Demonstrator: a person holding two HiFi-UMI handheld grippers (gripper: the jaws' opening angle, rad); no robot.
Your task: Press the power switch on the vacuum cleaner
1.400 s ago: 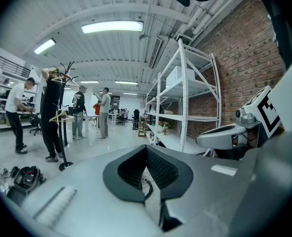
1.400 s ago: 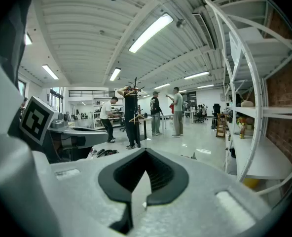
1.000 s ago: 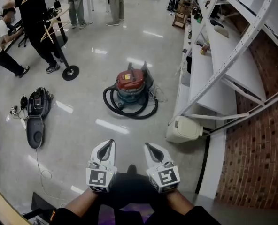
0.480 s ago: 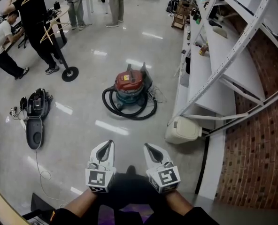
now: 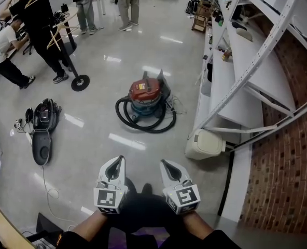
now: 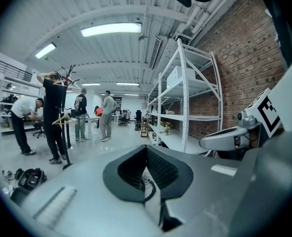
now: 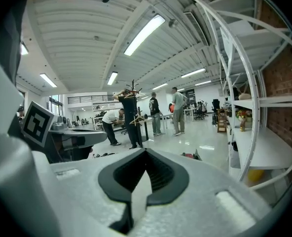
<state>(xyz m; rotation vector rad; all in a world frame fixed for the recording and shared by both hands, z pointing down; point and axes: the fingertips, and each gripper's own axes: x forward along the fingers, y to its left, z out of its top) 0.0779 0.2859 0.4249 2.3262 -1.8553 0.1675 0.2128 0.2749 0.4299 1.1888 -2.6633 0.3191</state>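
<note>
Far off to the left of the fingers, a black machine (image 5: 42, 123) lay on the floor (image 5: 91, 154). Some people stood past it, near a coat stand (image 5: 80, 81).

The left gripper (image 5: 120, 161) was held low, close to the person's body. Its fingers were pressed together, with nothing between them.

The red vacuum cleaner (image 5: 145, 93) sat on the floor straight ahead of both sets of fingers and well apart from them. A black hose (image 5: 130, 119) curled around its bottom. The power switch was too small to pick out from there.

The right gripper (image 5: 165, 163) was just beside the left one. Its fingers were pressed together too, and they held nothing.

To the right of the fingers stood a white bin (image 5: 205, 143), next to the foot of the white shelves (image 5: 247, 56). A brick wall (image 5: 283, 165) rose behind them.

It looked like the job had hardly begun, and the step in hand was getting over to the vacuum cleaner. The next move would likely be to walk much closer and reach down to its red top. Then the person would need to find the switch and push it with the closed tip of one gripper. Closed fingers should make a good poking tip.
</note>
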